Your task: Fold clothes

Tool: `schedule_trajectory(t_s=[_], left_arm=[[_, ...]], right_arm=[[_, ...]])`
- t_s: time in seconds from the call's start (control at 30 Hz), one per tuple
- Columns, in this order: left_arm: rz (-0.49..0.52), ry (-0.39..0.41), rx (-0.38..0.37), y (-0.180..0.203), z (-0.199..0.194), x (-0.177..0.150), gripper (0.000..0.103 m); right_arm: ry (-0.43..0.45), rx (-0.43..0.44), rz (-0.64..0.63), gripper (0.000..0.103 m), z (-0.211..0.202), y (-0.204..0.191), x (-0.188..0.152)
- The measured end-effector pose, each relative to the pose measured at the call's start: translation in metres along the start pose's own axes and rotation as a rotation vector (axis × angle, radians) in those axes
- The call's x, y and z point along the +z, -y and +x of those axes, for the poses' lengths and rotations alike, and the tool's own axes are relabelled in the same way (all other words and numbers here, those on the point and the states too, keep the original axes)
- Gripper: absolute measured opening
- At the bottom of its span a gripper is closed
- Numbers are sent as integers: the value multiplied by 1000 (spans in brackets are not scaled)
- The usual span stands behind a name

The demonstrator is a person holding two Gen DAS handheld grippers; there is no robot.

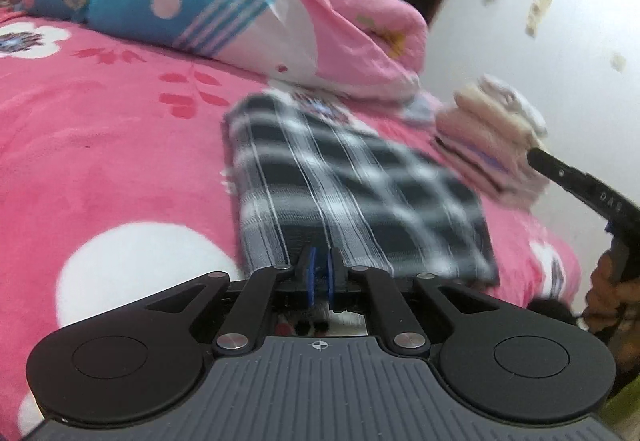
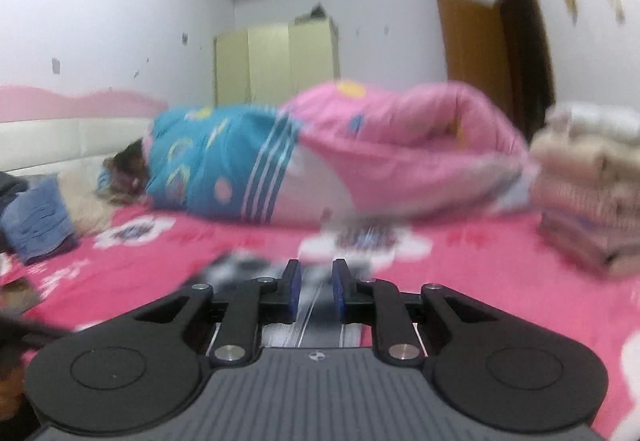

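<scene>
The left gripper (image 1: 320, 273) has its jaws nearly shut, pinching the near edge of the plaid cloth (image 1: 344, 185). The right gripper (image 2: 316, 291) has its jaws slightly apart, with cloth between them; grip unclear. The folded, woven rectangle lies on the fleecy pink bed (image 1: 100, 145), its long axis running away toward the quilt (image 1: 240, 1), beside a clothes stack (image 1: 492, 137).

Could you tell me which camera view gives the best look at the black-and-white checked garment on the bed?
The left wrist view: the checked garment lies there as a folded rectangle on the pink bedspread, nearly all visible though blurred. The right wrist view shows only a blurred strip of it around the right gripper.
</scene>
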State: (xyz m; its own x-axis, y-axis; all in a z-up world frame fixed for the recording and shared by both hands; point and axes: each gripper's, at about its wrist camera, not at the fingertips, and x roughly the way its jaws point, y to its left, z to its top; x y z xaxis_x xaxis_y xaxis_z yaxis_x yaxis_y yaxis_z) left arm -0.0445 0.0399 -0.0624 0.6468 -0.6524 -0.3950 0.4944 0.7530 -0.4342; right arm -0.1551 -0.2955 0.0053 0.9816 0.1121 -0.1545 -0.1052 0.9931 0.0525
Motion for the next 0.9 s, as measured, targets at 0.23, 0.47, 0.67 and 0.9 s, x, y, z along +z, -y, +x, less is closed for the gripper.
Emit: schedule_trajectory(t_s=[0.23,0.47,0.67,0.9], left_arm=[[39,40,-34,15,12,18,26],[143,-41,-21,24,50,3,26],[98,-31,-57,10,44,-5,27],[95,-22,-90,2,43,-8,27]], right_arm=[[-136,-18,-51,5,46,-6,-35],[-268,-146,71,4,55,26,-52],[-160,-29,59,4,70,27,-4],[-388,71,158,4,132,52,-37]])
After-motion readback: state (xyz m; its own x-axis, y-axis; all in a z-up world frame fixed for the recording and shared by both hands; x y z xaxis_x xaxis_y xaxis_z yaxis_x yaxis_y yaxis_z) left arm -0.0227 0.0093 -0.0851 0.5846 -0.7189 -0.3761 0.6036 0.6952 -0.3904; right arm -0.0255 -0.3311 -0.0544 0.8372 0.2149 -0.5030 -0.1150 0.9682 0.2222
